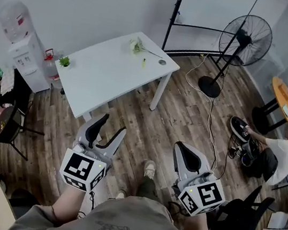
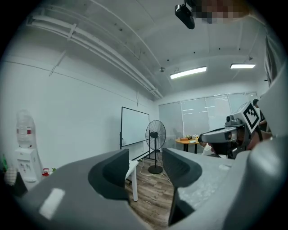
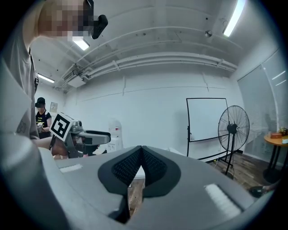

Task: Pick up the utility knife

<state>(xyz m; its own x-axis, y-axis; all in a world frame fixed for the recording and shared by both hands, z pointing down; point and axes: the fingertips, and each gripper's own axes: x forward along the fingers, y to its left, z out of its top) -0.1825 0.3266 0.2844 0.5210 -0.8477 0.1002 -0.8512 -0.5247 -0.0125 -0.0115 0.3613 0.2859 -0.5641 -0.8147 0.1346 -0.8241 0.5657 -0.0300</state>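
Note:
I cannot pick out a utility knife in any view. A white table (image 1: 113,71) stands ahead of me on the wood floor, with a flower sprig (image 1: 137,46), a small potted plant (image 1: 64,61), a small grey disc (image 1: 162,62) and a tiny pale item (image 1: 143,62) too small to identify. My left gripper (image 1: 108,130) is held at waist height short of the table, jaws apart and empty; its own view shows the left gripper (image 2: 145,168) with floor between the jaws. My right gripper (image 1: 179,147) is shut on nothing, and in its own view the right gripper (image 3: 141,150) has its pads pressed together.
A standing fan (image 1: 236,45) and a whiteboard (image 1: 214,14) are beyond the table, with a cable (image 1: 210,122) trailing over the floor. A water dispenser (image 1: 24,49) is at the left wall. A person sits at right (image 1: 281,152) near a round wooden table (image 1: 285,96).

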